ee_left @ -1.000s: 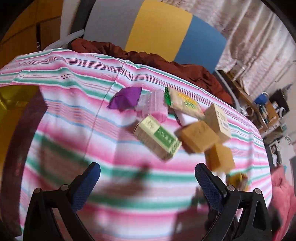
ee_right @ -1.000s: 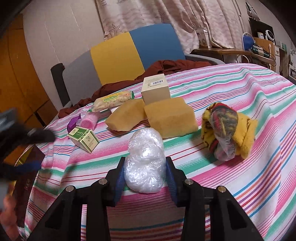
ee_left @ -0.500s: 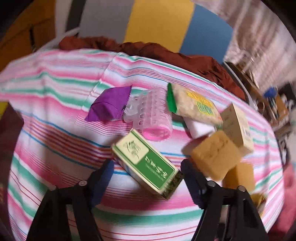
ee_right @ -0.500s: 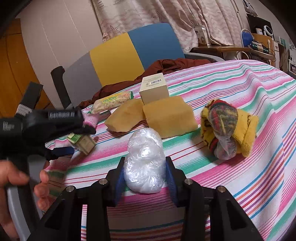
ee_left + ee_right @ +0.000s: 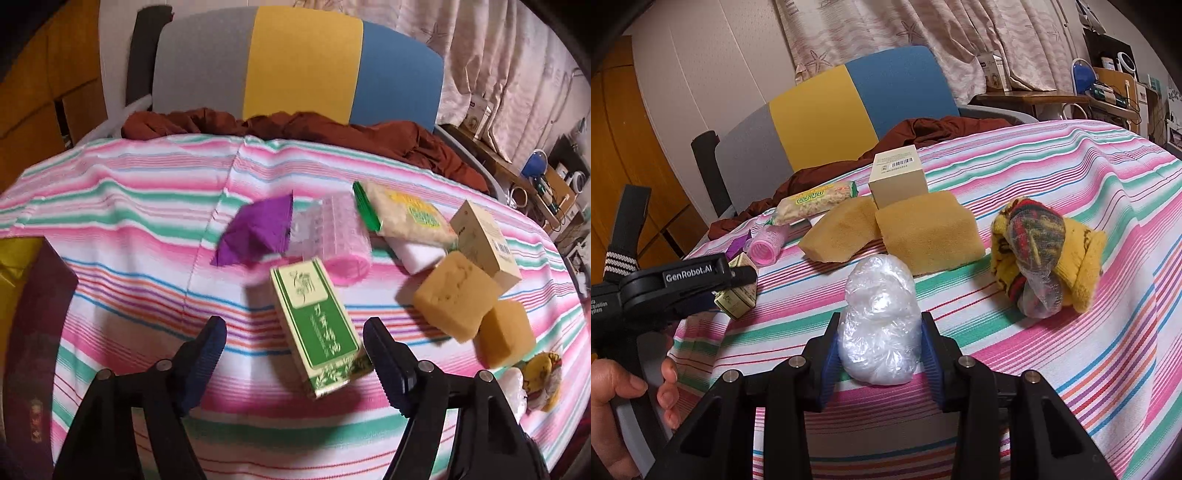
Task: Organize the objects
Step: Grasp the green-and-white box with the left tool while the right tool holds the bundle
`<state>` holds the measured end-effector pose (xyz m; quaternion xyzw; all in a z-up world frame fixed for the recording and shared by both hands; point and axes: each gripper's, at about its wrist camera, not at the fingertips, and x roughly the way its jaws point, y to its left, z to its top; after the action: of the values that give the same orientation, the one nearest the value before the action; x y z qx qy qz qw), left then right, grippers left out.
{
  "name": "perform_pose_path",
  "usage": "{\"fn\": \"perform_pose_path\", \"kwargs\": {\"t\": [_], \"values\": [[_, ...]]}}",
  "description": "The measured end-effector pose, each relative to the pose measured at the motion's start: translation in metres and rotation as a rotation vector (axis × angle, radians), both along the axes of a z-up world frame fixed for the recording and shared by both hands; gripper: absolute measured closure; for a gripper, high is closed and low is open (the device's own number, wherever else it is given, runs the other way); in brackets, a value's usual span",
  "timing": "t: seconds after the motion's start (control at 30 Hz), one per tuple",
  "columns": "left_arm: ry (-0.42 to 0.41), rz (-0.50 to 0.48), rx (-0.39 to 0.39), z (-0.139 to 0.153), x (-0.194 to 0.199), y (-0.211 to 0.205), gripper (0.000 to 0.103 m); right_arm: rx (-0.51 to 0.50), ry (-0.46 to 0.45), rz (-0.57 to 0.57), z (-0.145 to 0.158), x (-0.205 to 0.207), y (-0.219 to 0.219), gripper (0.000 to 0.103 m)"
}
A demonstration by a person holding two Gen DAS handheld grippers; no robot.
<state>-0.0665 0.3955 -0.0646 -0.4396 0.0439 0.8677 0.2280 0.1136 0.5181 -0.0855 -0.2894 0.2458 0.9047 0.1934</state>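
Left hand-held gripper (image 5: 291, 341): your jaws are opening, spread around the green box (image 5: 317, 328). The right pad sits just beside its lower corner and may touch it; the left pad stands clear. Nothing is gripped yet.

Green box: it lies on the striped worktop (image 5: 110, 206), long side running away from you, skewed toward your right pad. The pink hair roller (image 5: 343, 243) sits just behind it and the purple wrapper (image 5: 258, 232) beyond that.

Right hand-held gripper (image 5: 882, 350): you have it clenched on the crumpled plastic bag (image 5: 879, 321), both pads pressed into its sides, low over the worktop.

Risk, off-centre box: if you close from here, I judge your right pad meets the box first and swivels or shoves it instead of pinching it. Centre the jaws before squeezing.

Risk, corner grip: catching only the near end could let the box pivot and drop when lifted. Reach further along its length.

Risk, neighbours: pushing forward could knock the roller, which looks free to roll into the wrapper or the snack packet (image 5: 410, 218).

Risk, bag: the plastic is soft and slippery. It could slide out of your right grip if that hand tilts.

Risk, collision: in the right wrist view your left tool is close to the bag side. Keep the two apart.
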Motion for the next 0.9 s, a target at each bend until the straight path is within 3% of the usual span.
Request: {"fn": "perform_pose_path", "kwargs": {"t": [0.07,0.17,0.27,0.33,0.57,0.9], "values": [[0.018,-0.028,-0.025,-0.002,0.001,0.006,0.032,-0.001,0.0,0.0,0.0,0.0,0.0,0.064],[0.014,-0.048,-0.055,-0.009,0.0,0.009,0.063,-0.004,0.003,0.0,0.0,0.0,0.001,0.064],[0.08,-0.091,-0.051,-0.012,0.008,0.001,0.069,-0.002,0.001,0.0,0.0,-0.001,0.001,0.064],[0.119,-0.139,-0.054,-0.014,0.015,-0.002,0.07,0.0,0.0,0.0,0.0,-0.001,0.001,0.064],[0.012,-0.096,0.094,-0.021,0.008,-0.032,0.066,0.013,-0.009,-0.004,0.0,-0.001,0.0,0.064],[0.037,-0.106,0.121,-0.016,0.029,-0.049,0.072,0.035,-0.025,-0.009,0.001,-0.003,-0.002,0.065]]}}
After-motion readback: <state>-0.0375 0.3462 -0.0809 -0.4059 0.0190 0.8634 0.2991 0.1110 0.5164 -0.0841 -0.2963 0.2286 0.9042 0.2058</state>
